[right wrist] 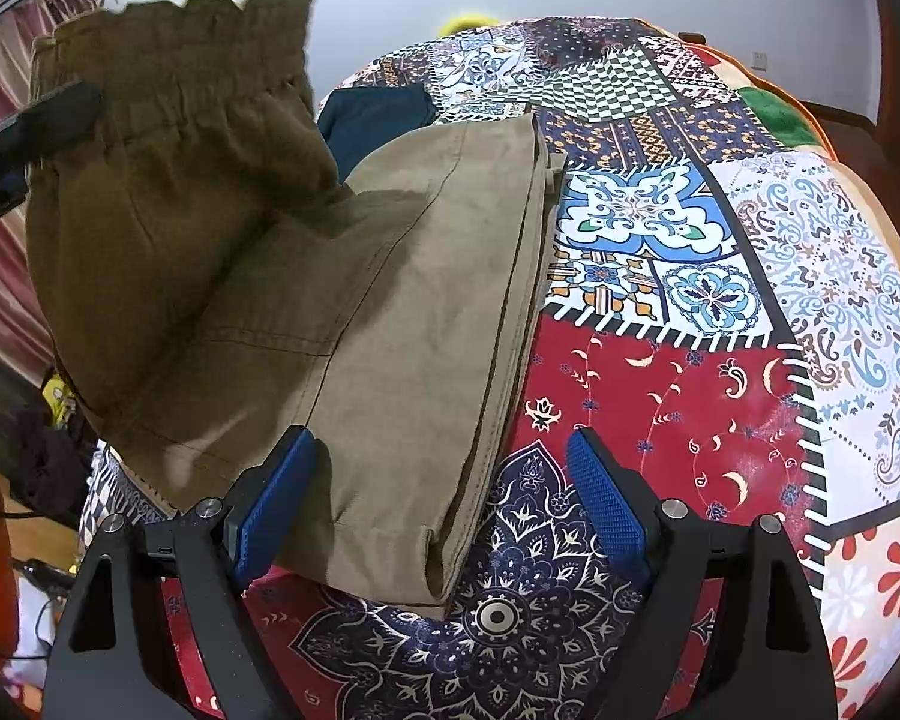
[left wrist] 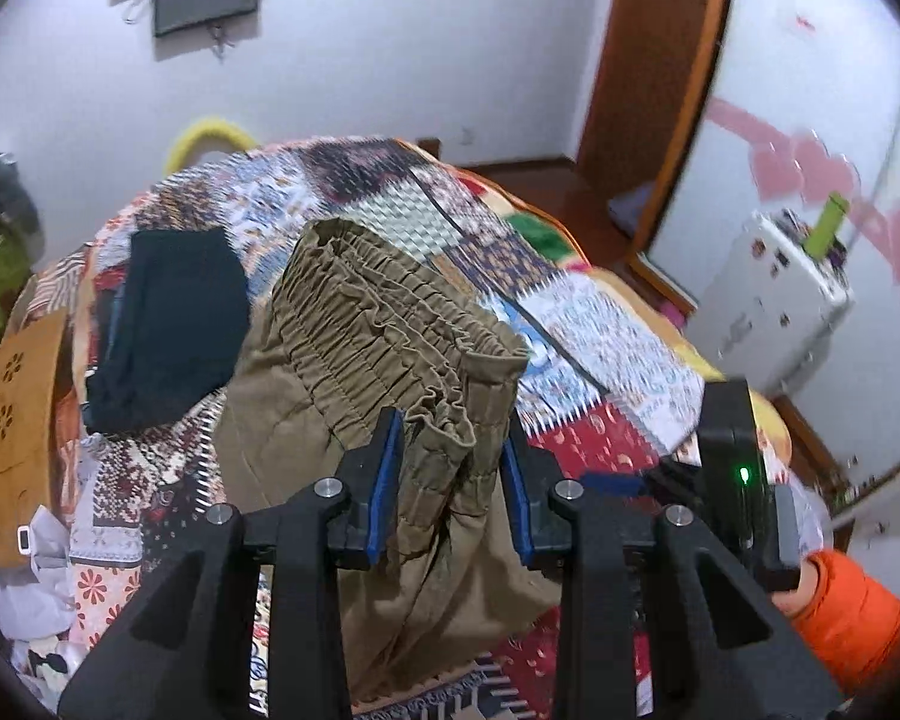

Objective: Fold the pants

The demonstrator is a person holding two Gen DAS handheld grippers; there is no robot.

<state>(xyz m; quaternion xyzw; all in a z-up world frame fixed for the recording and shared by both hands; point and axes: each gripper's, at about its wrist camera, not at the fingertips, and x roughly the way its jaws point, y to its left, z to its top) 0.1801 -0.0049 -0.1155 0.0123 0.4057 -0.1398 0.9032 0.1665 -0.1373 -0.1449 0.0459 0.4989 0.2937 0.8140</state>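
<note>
Olive-khaki pants (right wrist: pixel 390 312) lie on a patchwork bedspread (right wrist: pixel 660 408), legs stacked flat. My left gripper (left wrist: pixel 450 480) is shut on the gathered elastic waistband (left wrist: pixel 390 324) and holds that end lifted above the bed; it shows in the right wrist view as a dark finger (right wrist: pixel 42 120) at the raised waistband (right wrist: pixel 174 90). My right gripper (right wrist: pixel 444 498) is open and empty, its blue pads either side of the pants' near hem edge, low over the bed.
A folded dark garment (left wrist: pixel 168 324) lies on the bed beyond the pants. A wooden panel (left wrist: pixel 18 420) stands at the bed's left. A white appliance (left wrist: pixel 768 300) and a wooden door frame (left wrist: pixel 660 90) are to the right.
</note>
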